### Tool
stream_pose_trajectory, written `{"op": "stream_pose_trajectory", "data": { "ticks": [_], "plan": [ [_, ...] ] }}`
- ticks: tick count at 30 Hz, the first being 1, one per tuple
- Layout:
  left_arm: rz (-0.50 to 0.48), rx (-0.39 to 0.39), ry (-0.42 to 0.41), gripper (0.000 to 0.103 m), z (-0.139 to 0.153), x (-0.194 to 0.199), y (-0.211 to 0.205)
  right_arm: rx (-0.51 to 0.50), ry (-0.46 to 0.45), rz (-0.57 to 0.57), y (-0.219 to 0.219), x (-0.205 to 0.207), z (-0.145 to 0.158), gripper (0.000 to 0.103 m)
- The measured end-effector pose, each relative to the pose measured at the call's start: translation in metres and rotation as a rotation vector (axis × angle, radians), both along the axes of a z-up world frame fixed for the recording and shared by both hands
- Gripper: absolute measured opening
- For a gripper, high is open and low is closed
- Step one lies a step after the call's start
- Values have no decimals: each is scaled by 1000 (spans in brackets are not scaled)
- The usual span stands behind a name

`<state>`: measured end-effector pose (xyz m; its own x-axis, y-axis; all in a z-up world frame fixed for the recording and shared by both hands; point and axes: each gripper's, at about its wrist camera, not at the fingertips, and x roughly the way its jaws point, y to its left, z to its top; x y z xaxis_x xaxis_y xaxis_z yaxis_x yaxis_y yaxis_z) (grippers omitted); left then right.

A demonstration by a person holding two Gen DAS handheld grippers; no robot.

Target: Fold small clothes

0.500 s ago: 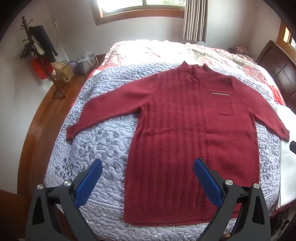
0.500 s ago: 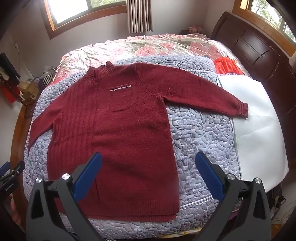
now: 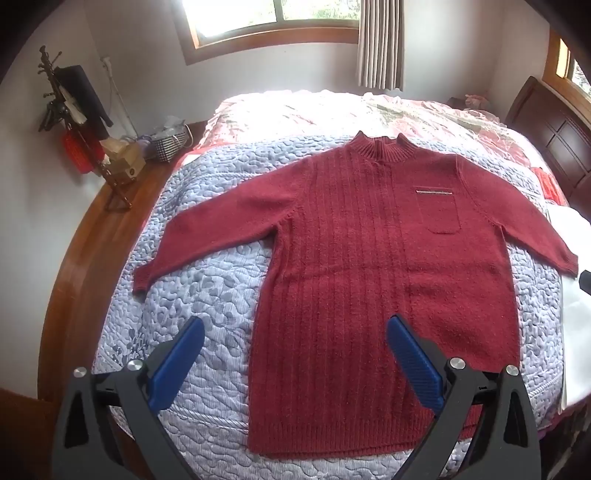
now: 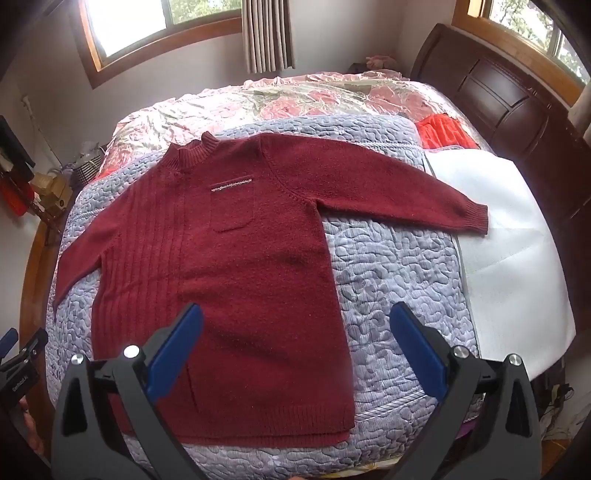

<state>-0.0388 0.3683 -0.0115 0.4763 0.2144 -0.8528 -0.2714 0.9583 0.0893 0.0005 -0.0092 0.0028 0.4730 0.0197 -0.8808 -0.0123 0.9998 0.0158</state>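
Sweater flat, unfolded; both tongs wide, empty.
Sweater [image 3: 369, 288] long axis runs 6 to 12 o'clock; left gripper [image 3: 295, 360] nearest its 9 o'clock sleeve, right gripper [image 4: 295, 345] its 3 o'clock sleeve.

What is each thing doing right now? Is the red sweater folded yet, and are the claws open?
Red sweater: unfolded, lying flat, front up, both sleeves spread out.
Left claw: open, holding nothing, above the sweater's hem.
Right claw: open, holding nothing.
Quilt: spread on the bed under the sweater.
Curtain: pulled together beside the window.
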Motion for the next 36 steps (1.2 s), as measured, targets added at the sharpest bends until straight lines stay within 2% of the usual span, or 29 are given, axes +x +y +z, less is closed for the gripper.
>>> {"op": "stream_pose_trajectory", "data": {
  "ticks": [15,36],
  "plan": [
    [38,-26,-15,99,1,6,2,0,-10,-17,-8,4,-1,100],
    [36,-37,-9,99,-2,16,2,-9,5,-7,-6,11,-6,100]
  ]
}}
